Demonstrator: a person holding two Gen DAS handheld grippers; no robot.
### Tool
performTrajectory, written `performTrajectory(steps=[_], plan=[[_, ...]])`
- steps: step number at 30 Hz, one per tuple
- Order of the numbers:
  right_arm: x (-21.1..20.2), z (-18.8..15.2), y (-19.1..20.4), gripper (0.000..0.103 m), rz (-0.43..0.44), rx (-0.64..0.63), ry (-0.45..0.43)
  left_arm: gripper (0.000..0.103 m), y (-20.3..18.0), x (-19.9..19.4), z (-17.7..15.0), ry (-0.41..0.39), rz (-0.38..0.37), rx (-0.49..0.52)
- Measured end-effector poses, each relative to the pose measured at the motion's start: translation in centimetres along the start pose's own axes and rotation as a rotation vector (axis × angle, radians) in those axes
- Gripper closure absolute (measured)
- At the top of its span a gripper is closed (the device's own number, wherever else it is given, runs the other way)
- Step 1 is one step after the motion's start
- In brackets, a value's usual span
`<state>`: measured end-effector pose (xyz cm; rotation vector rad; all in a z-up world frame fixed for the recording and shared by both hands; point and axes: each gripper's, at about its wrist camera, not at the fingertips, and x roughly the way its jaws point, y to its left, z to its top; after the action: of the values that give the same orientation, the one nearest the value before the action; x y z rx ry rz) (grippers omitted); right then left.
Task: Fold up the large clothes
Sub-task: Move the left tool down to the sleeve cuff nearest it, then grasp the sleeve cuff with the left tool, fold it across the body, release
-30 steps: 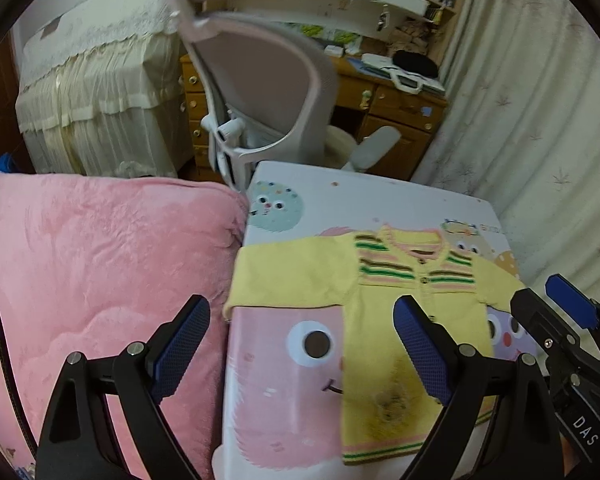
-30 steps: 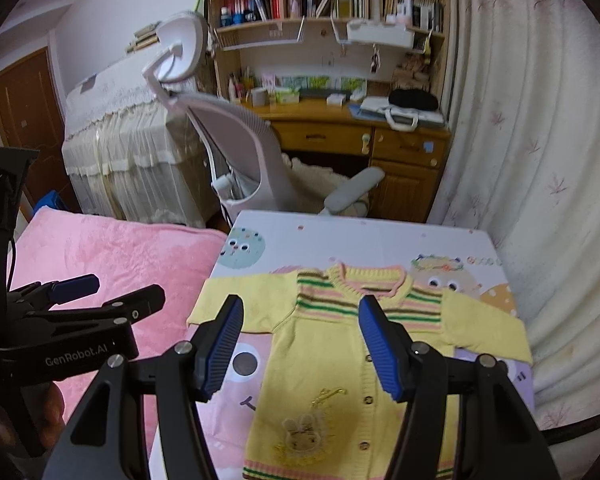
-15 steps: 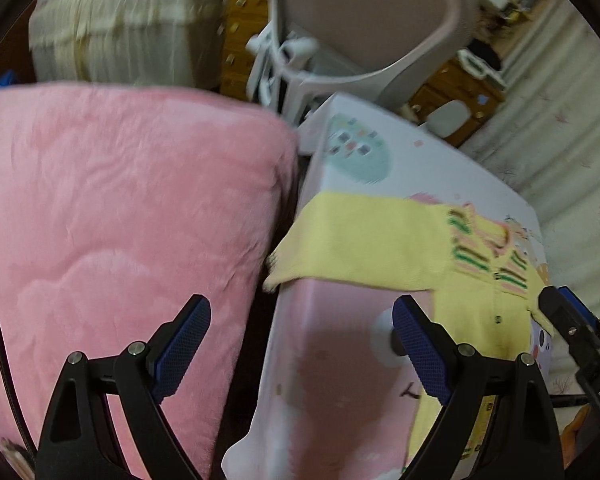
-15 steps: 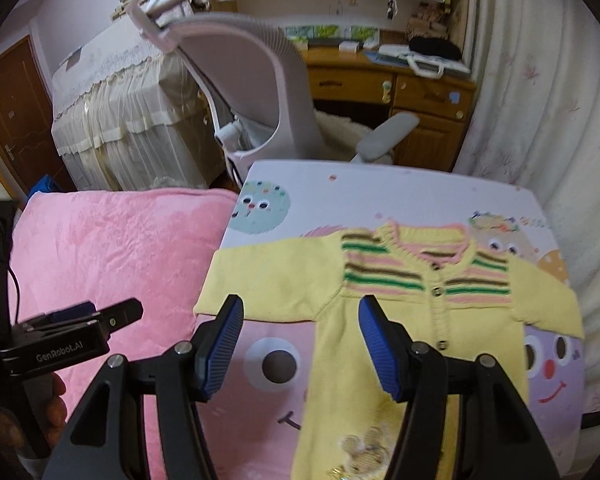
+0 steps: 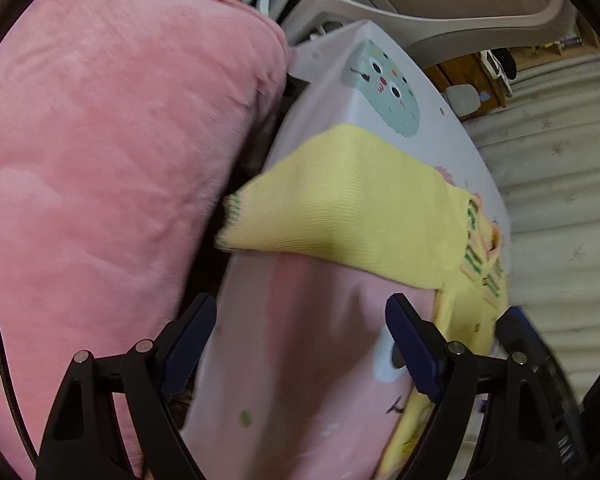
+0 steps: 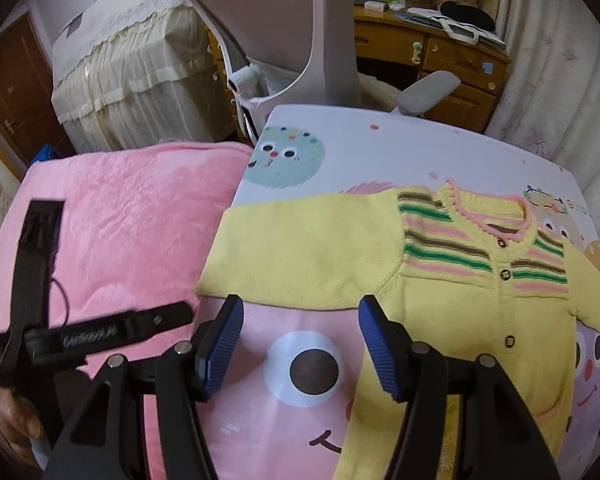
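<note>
Now both tools are approaching the yellow knit cardigan (image 6: 440,304) lying flat on the cartoon-print desk (image 6: 380,148): the left hand-held gripper (image 5: 300,344) is closing on nothing, the right hand-held gripper (image 6: 300,344) is gaping empty, and the sleeve (image 5: 340,200) at eleven o'clock probably needs pinching next.

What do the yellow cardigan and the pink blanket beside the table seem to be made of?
The yellow cardigan looks like knitted yarn, matte: fine ribbed rows show along its sleeve. The pink blanket looks like plush fleece, soft with a faint sheen and crushed nap. The exact fibres cannot be told.
</note>
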<state>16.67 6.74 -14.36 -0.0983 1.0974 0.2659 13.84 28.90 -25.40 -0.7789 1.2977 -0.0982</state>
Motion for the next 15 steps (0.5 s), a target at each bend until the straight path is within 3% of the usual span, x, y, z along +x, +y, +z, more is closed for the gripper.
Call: performTrajectory(steps=[15], plan=[[2.1, -0.7, -1.7, 0.043, -0.054, 0.051, 0.045, 0.019, 0.5, 5.6, 3.0, 0.054, -0.193, -0.088]])
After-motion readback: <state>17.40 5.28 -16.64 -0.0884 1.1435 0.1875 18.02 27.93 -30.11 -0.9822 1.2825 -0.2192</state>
